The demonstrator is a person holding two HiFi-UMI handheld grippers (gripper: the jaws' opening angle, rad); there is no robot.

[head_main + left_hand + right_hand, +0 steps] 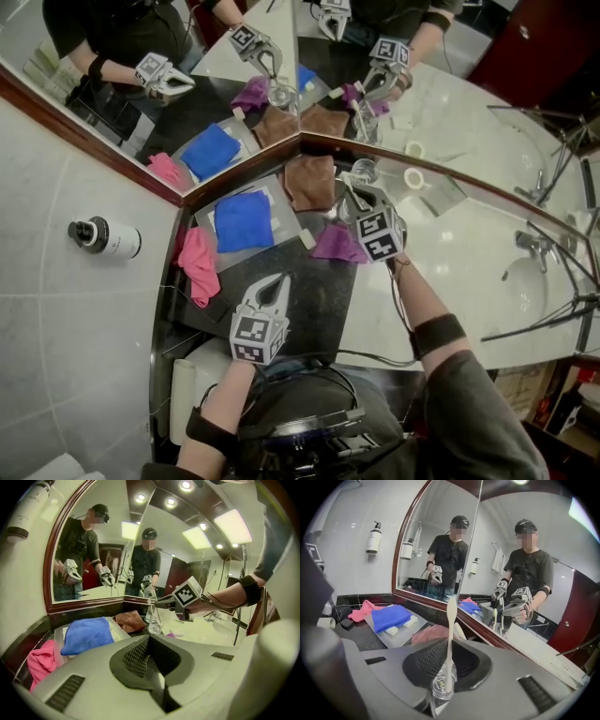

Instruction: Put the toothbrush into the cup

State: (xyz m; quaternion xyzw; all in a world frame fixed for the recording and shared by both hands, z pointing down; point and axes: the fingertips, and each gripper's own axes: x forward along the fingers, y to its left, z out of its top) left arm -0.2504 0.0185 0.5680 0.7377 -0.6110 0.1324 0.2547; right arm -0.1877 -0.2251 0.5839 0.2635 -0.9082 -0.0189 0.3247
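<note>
The right gripper (450,642), jaws narrowed, pinches the likely light, slick cream plastic toothbrush (450,616) mid-handle, clear glass cup (438,687) at its six o'clock; left gripper (149,638) closed, empty

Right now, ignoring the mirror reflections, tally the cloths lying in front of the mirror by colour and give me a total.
Blue folded cloth: 1
Pink crumpled cloth: 1
Brown folded cloth: 1
Purple crumpled cloth: 1
Total: 4
</note>
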